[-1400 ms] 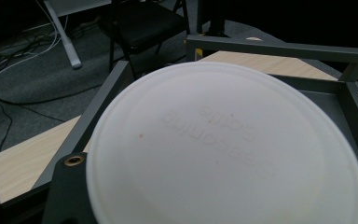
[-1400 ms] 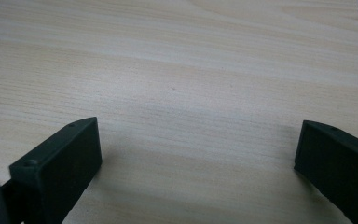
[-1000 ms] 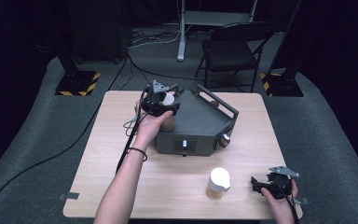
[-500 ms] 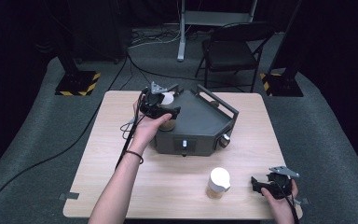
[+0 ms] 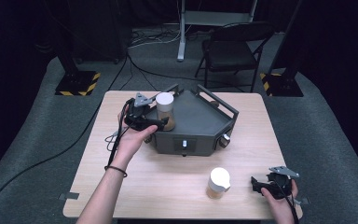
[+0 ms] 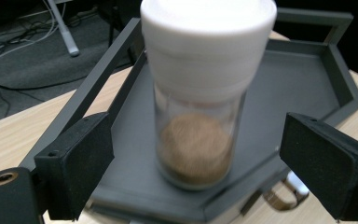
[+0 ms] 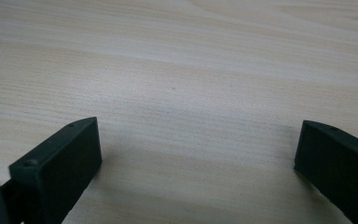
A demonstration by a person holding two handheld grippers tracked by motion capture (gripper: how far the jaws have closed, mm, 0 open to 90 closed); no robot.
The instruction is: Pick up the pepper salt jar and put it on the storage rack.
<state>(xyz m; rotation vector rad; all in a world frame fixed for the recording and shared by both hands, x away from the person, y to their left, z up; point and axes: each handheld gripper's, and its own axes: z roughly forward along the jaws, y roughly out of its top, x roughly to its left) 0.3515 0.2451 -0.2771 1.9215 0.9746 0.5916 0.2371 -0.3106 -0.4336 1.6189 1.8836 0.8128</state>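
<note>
At the left of the counter (image 5: 135,177), the left hand-held gripper (image 5: 154,122) is held level against the near left corner of the grey tray (image 5: 200,123). Its jaws stand wide apart, one on each side of the jar (image 6: 200,93), and neither pad touches the glass, so it holds nothing. The jar stands upright on the tray floor, just inside that corner, with the tray's rail running behind it.

The jar looks like clear glass or hard plastic under a broad white lid (image 6: 208,42), with a shallow layer of brown powder at the bottom. I judge it stiff, fairly light since it is mostly empty, smooth enough to slip, and liable to crack if dropped. The best hold is probably on the straight wall below the lid, where the pads can sit flat; the lid overhangs and would stop an upward slide. It is tall for its base, so a sideways knock could tip it.

Further right, a second jar (image 5: 218,183) with a white lid stands on the bare counter near the front edge. Beyond it, near the right corner, the right hand-held gripper (image 5: 261,185) rests low, jaws spread wide over plain wood, gripping nothing.
</note>
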